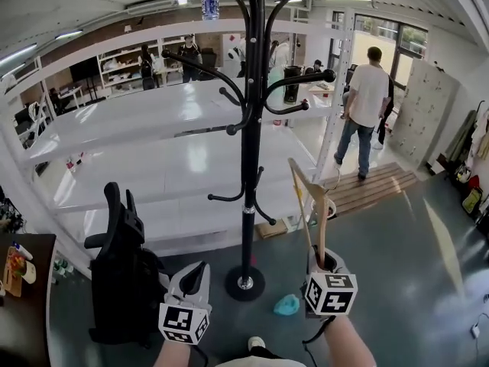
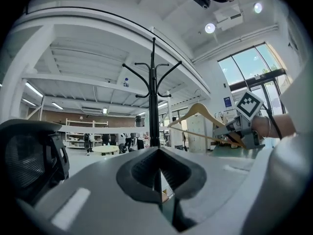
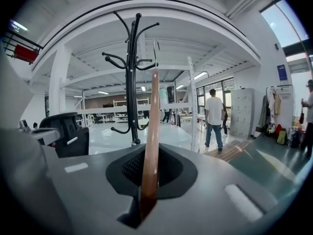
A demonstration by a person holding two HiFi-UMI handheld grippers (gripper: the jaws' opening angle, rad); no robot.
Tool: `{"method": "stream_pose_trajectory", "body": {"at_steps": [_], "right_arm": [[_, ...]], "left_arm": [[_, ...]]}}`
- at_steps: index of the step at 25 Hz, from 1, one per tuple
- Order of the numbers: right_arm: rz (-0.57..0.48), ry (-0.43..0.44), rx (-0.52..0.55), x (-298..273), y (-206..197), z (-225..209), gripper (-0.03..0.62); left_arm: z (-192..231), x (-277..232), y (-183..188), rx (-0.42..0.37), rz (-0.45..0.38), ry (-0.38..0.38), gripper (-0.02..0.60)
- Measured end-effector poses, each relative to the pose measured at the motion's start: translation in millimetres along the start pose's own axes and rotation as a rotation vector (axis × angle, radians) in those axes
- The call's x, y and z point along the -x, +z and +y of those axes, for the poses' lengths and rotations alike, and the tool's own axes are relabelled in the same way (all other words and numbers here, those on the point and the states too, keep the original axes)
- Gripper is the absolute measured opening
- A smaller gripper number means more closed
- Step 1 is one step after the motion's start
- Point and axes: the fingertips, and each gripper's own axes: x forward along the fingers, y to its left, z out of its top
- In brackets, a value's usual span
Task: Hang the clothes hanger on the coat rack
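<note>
A tall black coat rack [image 1: 251, 128] with curved hooks stands on a round base, straight ahead of me; it also rises in the left gripper view [image 2: 153, 97] and the right gripper view [image 3: 131, 77]. A wooden clothes hanger [image 1: 309, 205] stands upright in my right gripper [image 1: 321, 262], which is shut on its lower end; the wood [image 3: 150, 141] runs up between the jaws. The hanger [image 2: 203, 116] is to the right of the rack and apart from it. My left gripper [image 1: 195, 277] is shut with nothing in it, left of the rack's base.
A black office chair [image 1: 122, 274] stands at my left, close to the left gripper. White shelving [image 1: 153, 151] spans behind the rack. A teal object [image 1: 287, 305] lies on the floor near the base. A person [image 1: 363, 109] stands at the right rear by a wooden pallet [image 1: 374, 186].
</note>
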Motion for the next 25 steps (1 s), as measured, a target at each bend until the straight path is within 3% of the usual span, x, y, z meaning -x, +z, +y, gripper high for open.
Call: {"method": "stream_pose_trajectory", "body": {"at_steps": [10, 25], "right_arm": [[-0.068, 0.098, 0.055, -76, 99, 0, 0.04], [0.024, 0.184, 0.137, -160, 118, 27, 0.041]], "left_arm": [[7, -52, -4, -0.017, 0.009, 0.034, 0.0], [30, -67, -24, 0.004, 0.048, 0.089, 0.0]]}}
